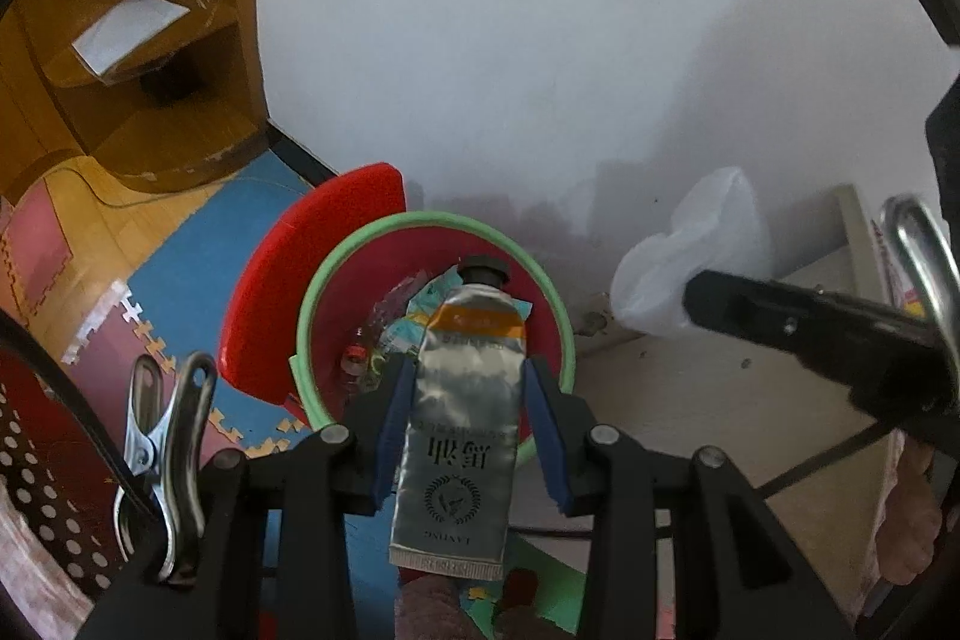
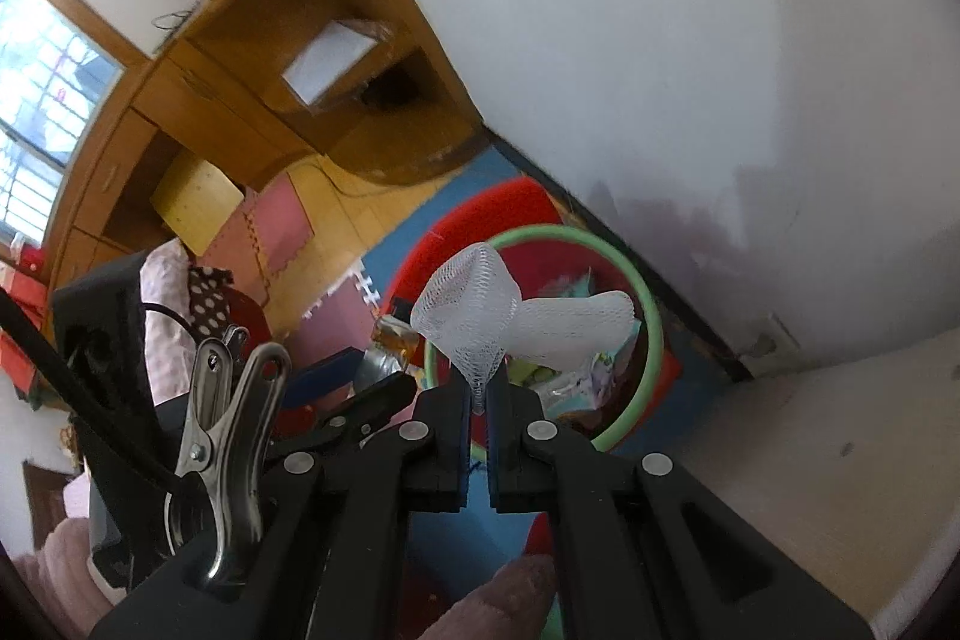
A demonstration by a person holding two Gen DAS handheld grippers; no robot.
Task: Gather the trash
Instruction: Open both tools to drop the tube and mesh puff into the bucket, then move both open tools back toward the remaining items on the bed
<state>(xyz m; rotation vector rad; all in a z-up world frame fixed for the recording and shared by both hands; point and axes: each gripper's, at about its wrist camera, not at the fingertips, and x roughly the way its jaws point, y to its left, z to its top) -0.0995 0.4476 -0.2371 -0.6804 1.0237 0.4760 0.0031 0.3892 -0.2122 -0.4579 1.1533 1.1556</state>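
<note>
Lower centre, left wrist view: left gripper (image 1: 470, 403), its blue pads clamped on either side of a silver tube (image 1: 462, 436) with an orange band and a black cap; the cap end points up the frame, over the bin's mouth.
Lower centre, right wrist view: right gripper (image 2: 478, 403), jaws pinched together on the narrow tail of a white foam net sleeve (image 2: 480, 310), which flares open above the fingers and hangs in front of the bin.
Right edge, left wrist view: the right gripper shows as a black bar with the white sleeve at its tip, beside the bin.
Middle of both views: red trash bin (image 1: 555, 307) with a green rim, standing on the blue foam floor mat (image 1: 180, 256) against the wall; wrappers and scraps lie inside.
Left of the bin: red lid (image 1: 282, 304), tilted up against the bin's side.
Upper left: wooden desk (image 1: 180, 118) with a white sheet on a shelf.
Top and right: white wall (image 1: 540, 40).
</note>
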